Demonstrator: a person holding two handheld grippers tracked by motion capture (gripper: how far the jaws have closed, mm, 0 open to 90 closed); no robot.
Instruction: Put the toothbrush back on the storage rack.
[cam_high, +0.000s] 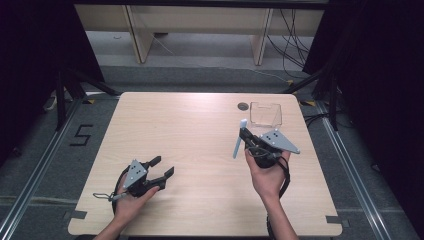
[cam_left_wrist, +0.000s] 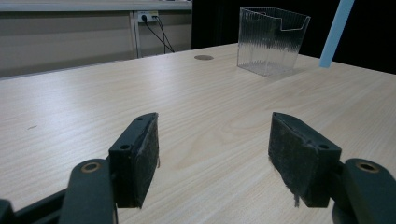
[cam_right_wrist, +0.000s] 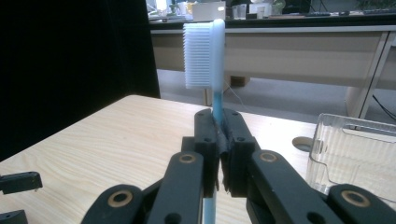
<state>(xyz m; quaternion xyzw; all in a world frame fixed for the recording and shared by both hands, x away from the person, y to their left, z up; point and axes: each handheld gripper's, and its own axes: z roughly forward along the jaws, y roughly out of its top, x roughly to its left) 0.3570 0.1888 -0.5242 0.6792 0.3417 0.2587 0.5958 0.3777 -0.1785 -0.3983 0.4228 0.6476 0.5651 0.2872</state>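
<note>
The right gripper pinches the blue toothbrush upright beside the clear box; the left gripper stands spread, empty.

The table is pale wood-grain laminate, smooth with a soft sheen, brighter along its far edge. Clamped between the right gripper jaws, the toothbrush looks like plastic: a translucent light-blue handle, smooth and slightly glossy, and a white head with dense, fine white bristles. Just beyond that gripper, to its right, the clear box is transparent hard plastic, ribbed on its walls and glossy at the rim. The left gripper has matt black plastic jaws faced with dark, rough, fibrous pads, frayed at the edges. Its top plate is flat matt grey.
</note>
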